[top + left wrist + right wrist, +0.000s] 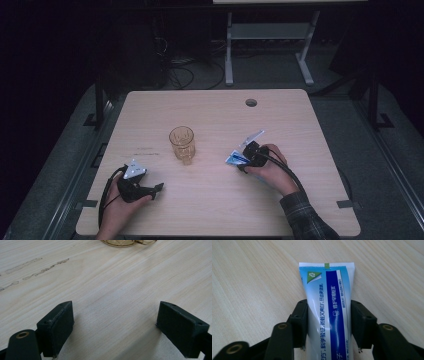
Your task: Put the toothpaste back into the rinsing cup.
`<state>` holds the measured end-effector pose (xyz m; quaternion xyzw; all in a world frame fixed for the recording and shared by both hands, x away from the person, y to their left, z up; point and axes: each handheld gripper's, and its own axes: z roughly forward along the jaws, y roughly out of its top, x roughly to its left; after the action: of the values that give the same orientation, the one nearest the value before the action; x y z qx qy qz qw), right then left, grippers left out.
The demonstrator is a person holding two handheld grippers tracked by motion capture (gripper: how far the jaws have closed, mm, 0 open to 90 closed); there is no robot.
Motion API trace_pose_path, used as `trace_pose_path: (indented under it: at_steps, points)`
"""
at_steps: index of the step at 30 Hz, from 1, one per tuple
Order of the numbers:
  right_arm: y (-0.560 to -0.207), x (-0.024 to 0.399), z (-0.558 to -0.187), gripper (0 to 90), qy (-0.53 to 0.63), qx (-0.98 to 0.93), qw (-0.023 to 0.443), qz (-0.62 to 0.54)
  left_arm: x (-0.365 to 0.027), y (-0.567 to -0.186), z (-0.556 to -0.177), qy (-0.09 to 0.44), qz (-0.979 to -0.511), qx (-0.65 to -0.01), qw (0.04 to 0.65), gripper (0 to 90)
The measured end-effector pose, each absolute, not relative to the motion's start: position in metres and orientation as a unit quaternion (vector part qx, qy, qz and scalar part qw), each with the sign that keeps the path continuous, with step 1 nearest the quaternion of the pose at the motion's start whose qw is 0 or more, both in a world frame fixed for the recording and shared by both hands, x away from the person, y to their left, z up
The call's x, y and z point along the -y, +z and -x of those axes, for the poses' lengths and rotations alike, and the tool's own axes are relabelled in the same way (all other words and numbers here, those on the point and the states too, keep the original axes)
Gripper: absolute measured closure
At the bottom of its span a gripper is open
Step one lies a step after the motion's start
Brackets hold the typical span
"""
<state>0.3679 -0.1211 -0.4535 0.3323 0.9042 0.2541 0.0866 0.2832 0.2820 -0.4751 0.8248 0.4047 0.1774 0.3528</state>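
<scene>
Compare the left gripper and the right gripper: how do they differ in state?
The left gripper stands wide open with bare table between its pads; the right gripper is closed on a blue and white toothpaste tube. The left gripper points toward the amber glass; in the high view the right gripper has the tube's flat end sticking out toward that glass. Both rest low on the table, each in one hand.

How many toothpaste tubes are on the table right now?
1: the toothpaste tube lies on the table, clamped between the right gripper jaws, right of the amber glass.
</scene>
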Motion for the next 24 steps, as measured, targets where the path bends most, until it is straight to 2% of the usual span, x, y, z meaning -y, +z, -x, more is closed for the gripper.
trace_pose_path:
  at_steps: [8,24]
  points:
    - [-0.449,0.124,-0.367,69.6,0.250,-0.903,0.083,-0.340,-0.282,-0.475,-0.283,0.177,-0.825,-0.405,0.353,13.2]
    - [-0.444,0.135,-0.368,71.6,0.289,-0.889,0.057,-0.352,-0.282,-0.475,-0.283,0.177,-0.825,-0.405,0.353,13.2]
